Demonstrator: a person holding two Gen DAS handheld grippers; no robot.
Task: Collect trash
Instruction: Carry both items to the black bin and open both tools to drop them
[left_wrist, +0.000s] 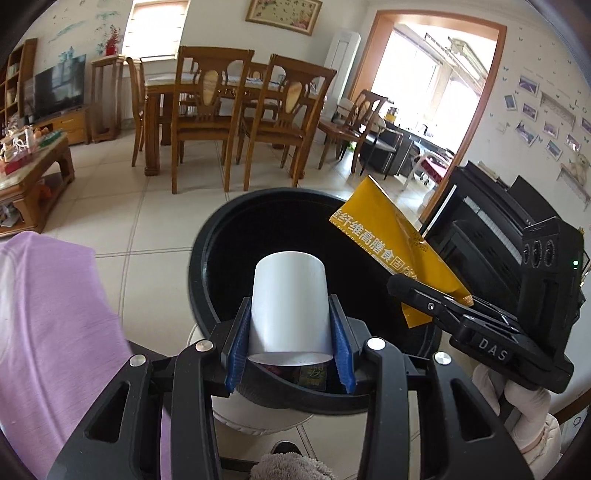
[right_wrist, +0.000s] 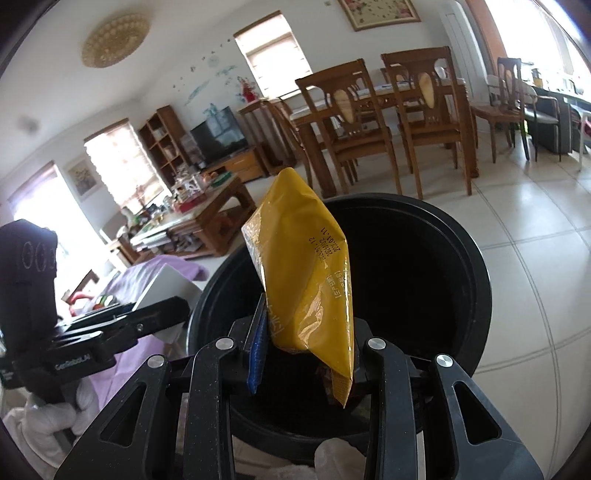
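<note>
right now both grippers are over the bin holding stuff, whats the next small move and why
Probably open the left gripper and let the white cup drop. It is clamped between the blue pads directly above the black bin's open mouth. The right gripper holds the yellow packet over the same opening and could release next.

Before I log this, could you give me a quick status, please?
Left claw shut on white cup. Right claw shut on yellow wrapper. Both over black bin; nothing blocking.
</note>
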